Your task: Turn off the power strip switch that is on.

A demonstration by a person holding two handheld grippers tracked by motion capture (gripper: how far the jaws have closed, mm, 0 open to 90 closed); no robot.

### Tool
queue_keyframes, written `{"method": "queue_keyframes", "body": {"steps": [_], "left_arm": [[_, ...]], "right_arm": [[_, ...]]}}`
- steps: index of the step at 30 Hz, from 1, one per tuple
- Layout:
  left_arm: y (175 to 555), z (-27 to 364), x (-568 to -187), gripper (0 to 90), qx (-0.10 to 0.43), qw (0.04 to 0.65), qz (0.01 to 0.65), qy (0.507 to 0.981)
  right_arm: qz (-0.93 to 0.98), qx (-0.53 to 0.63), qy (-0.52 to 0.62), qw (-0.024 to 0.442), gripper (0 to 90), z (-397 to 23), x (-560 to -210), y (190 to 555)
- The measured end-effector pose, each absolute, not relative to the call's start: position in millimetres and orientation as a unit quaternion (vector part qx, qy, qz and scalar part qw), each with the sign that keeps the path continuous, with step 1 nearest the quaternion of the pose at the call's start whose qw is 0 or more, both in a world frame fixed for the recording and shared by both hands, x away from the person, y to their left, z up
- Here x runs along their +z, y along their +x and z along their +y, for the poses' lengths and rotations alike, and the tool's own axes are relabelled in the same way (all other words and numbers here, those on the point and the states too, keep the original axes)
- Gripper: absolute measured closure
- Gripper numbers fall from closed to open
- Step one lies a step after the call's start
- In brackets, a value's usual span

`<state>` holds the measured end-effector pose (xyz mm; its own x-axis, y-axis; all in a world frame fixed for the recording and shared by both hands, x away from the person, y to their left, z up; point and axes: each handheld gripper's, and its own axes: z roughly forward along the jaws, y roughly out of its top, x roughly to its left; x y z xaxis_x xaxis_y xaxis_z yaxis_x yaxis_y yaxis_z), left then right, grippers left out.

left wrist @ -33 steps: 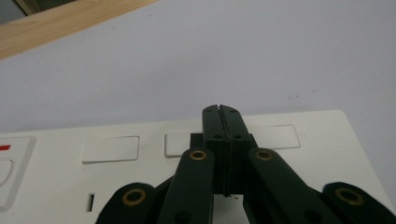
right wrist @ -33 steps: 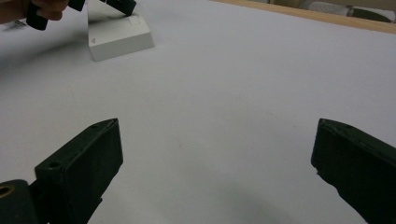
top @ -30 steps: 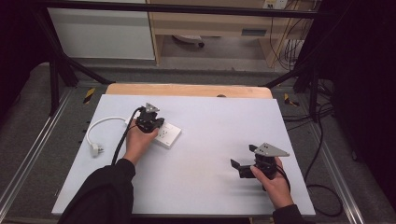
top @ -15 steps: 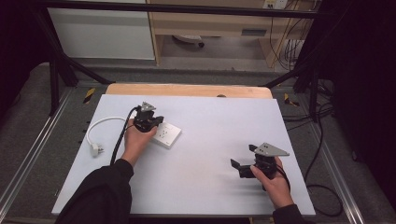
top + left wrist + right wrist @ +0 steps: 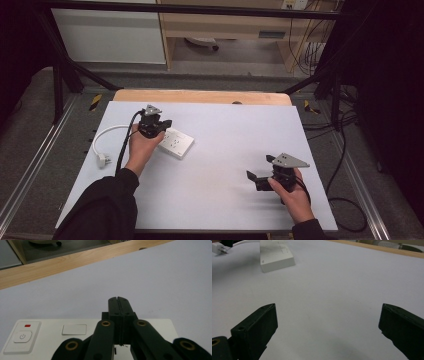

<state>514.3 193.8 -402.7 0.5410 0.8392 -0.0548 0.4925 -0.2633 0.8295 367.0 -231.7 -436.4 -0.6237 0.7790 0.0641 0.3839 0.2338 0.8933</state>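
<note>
White power strip (image 5: 175, 143) lay on the left half of the desk (image 5: 225, 200), toward the far side, its long body running slantwise. From its left end a white cord (image 5: 107, 131) looped out to the left and came back nearward to a white plug (image 5: 103, 159) resting near the desk's left edge. In the left gripper view the strip's top showed a power button (image 5: 22, 336) with a small red mark (image 5: 27, 325) above it and a blank rectangular cover (image 5: 74, 329) to the right of it.

Left tongs (image 5: 156, 125) hung over the strip's left end, jaws pressed flat together with nothing between them; whether the tips touched the strip could not be told.

Well apart on the right, near the front edge, the right tongs (image 5: 260, 173) pointed leftward just above the bare desk surface. Their jaws stood wide apart and empty, with only plain white desk between them in the right gripper view.
</note>
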Motion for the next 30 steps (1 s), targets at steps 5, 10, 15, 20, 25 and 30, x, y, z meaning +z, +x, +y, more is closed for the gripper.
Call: {"method": "queue_keyframes", "body": {"steps": [5,10,15,20,25,30], "left_arm": [[513.3,195.1,-397.4,89.8,0.21,0.428,0.432,0.766],[512.3,197.1,-396.4,87.9,0.212,0.425,0.434,0.765],[509.6,192.9,-394.2,71.1,0.209,0.431,0.428,0.766],[507.3,188.1,-393.9,51.6,0.206,0.423,0.427,0.772],[504.4,184.6,-391.0,37.1,0.191,0.438,0.425,0.768],[498.6,179.3,-386.1,25.3,0.193,0.447,0.416,0.768]], "right_arm": [[0.758,0.486,0.384,0.204,2.7,-231.9,-436.1,366.8],[0.759,0.486,0.384,0.204,2.6,-231.8,-436.1,366.7],[0.759,0.486,0.383,0.204,2.6,-231.7,-436.2,366.9],[0.759,0.485,0.383,0.202,2.7,-231.4,-436.2,366.8],[0.759,0.485,0.384,0.202,2.6,-231.1,-436.5,367.0],[0.759,0.485,0.384,0.202,2.6,-230.9,-436.5,367.1]]}}
